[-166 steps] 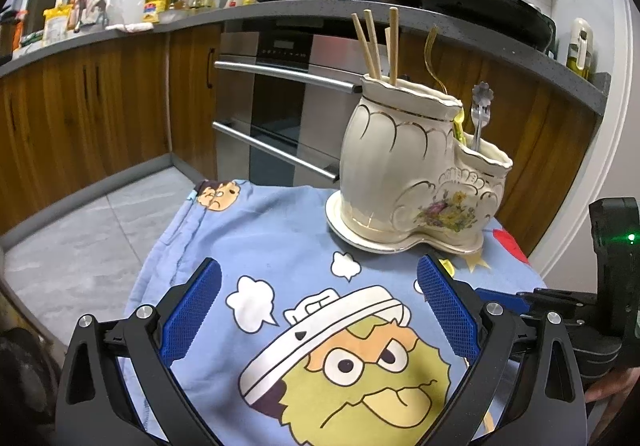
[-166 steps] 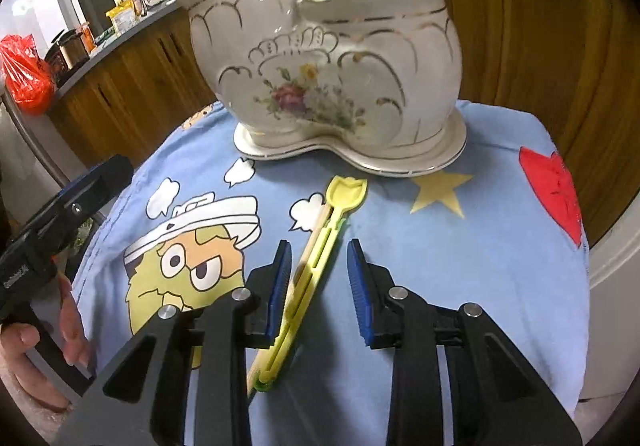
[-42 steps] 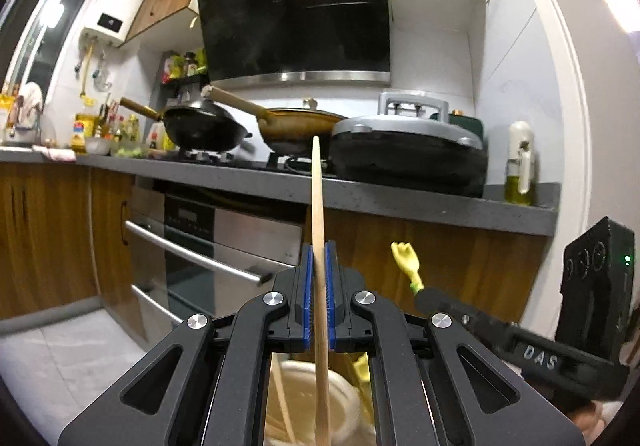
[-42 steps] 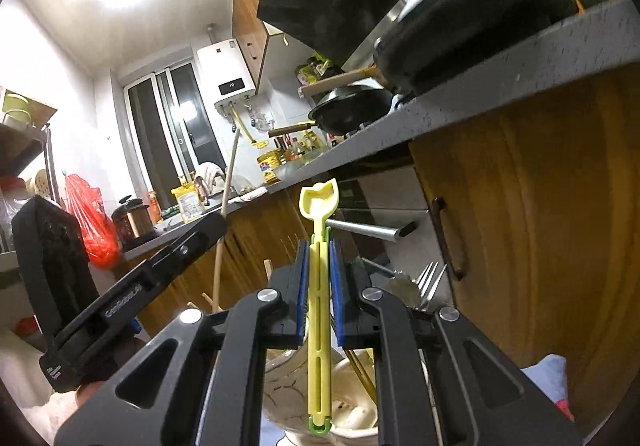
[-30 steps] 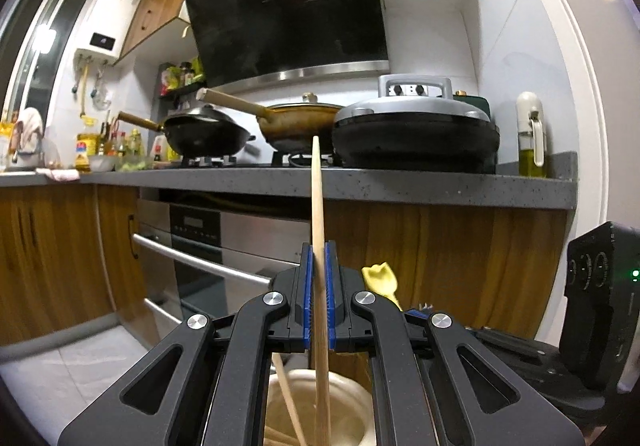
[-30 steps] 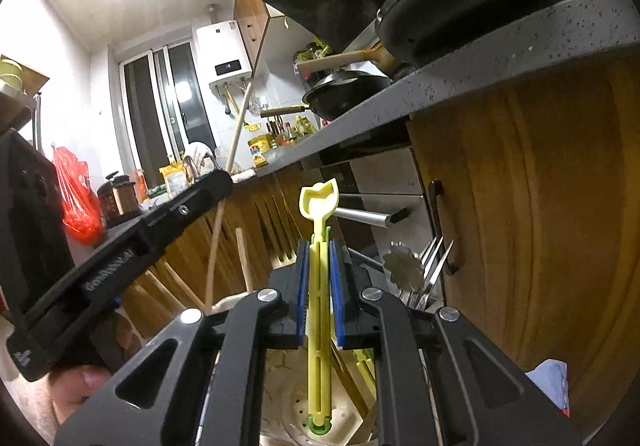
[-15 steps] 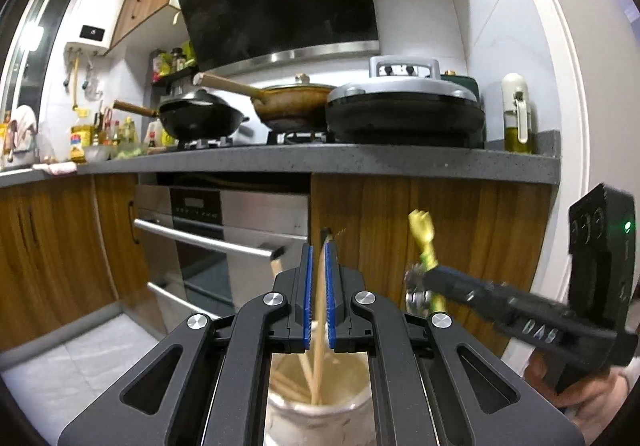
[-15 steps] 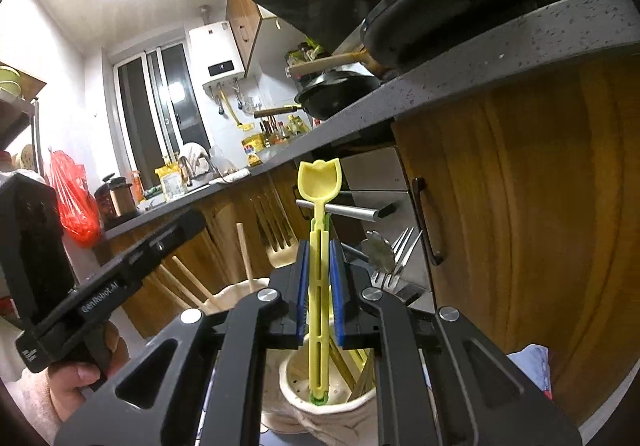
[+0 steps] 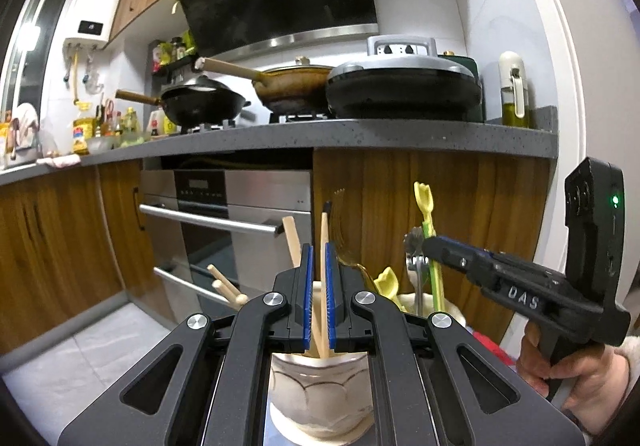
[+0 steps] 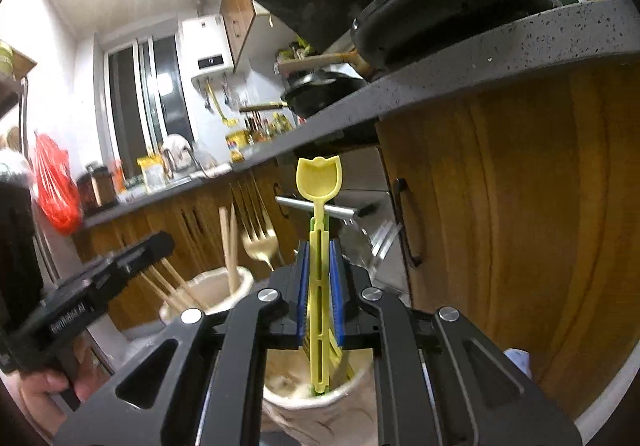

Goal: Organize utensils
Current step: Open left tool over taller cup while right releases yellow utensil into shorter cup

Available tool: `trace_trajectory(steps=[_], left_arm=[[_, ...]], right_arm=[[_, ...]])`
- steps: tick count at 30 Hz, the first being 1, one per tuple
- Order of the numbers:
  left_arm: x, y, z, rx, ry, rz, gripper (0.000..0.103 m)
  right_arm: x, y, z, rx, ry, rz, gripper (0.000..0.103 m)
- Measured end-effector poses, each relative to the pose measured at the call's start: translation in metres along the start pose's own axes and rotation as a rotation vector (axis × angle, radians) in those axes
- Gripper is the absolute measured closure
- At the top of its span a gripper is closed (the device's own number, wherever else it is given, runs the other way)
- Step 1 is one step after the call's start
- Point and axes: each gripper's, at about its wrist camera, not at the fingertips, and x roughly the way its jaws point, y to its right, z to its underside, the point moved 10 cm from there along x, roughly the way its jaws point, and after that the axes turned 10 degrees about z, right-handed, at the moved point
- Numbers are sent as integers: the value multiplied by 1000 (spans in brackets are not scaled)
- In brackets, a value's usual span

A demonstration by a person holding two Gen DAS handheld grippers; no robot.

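A cream ceramic utensil holder (image 9: 320, 394) stands right below both grippers. My left gripper (image 9: 317, 258) is shut on a wooden chopstick (image 9: 324, 230) that stands upright, its lower end down inside the holder's taller compartment (image 10: 236, 286) among other chopsticks (image 9: 224, 286). My right gripper (image 10: 319, 258) is shut on a yellow tulip-headed plastic utensil (image 10: 319, 177), whose lower end dips into the lower compartment (image 10: 360, 398). A gold fork (image 10: 260, 246), a silver fork (image 9: 414, 246) and another yellow utensil (image 9: 386, 282) stand in the holder.
A grey counter (image 9: 360, 133) with pans runs behind, above wooden cabinet doors (image 10: 500, 226) and an oven with steel handles (image 9: 208, 219). A person's hand (image 9: 576, 378) grips the right tool. Blue cloth (image 10: 516, 358) shows at lower right.
Both grippers have sunk toward the holder, which now fills more of each view. The chopstick's top now shows lower above the left pads. The yellow utensil's end has gone into the lower compartment.
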Motion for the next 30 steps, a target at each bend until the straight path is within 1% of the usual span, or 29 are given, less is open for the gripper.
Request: trace_trajectory(steps=[3, 7, 17, 18, 19, 20, 21, 23, 25, 26, 27, 28, 30], left_arm=[[1, 2, 1, 7, -3, 0, 97], [3, 4, 2, 12, -10, 4, 97], [7, 6, 7, -4, -30, 8, 97], [7, 6, 7, -5, -31, 9, 97], [6, 7, 7, -6, -33, 11, 97], [5, 7, 7, -6, -33, 10, 97], [5, 7, 7, -5, -33, 10, 96], [1, 9, 7, -6, -33, 12, 93], [-7, 11, 9, -13, -31, 15, 84], [-10, 12, 10, -15, -31, 11, 81], [-15, 12, 12, -20, -34, 6, 70], [-20, 12, 15, -26, -35, 5, 63], [-31, 13, 25, -42, -47, 6, 59]], right_arm=[[-5, 4, 6, -26, -19, 28, 93], [-5, 8, 19, -47, -71, 54, 93], [0, 18, 32, -13, -137, 69, 92], [-1, 18, 32, -7, -140, 65, 86], [-2, 18, 30, 7, -141, 54, 78], [-3, 18, 29, 12, -138, 56, 75], [-6, 19, 29, 13, -134, 60, 68], [-11, 20, 30, 16, -134, 63, 67], [-18, 20, 32, 22, -136, 75, 65], [-22, 20, 34, 27, -140, 77, 63], [-27, 20, 37, 32, -145, 80, 56], [-32, 21, 40, 34, -149, 82, 53], [-43, 18, 47, 21, -158, 88, 48]])
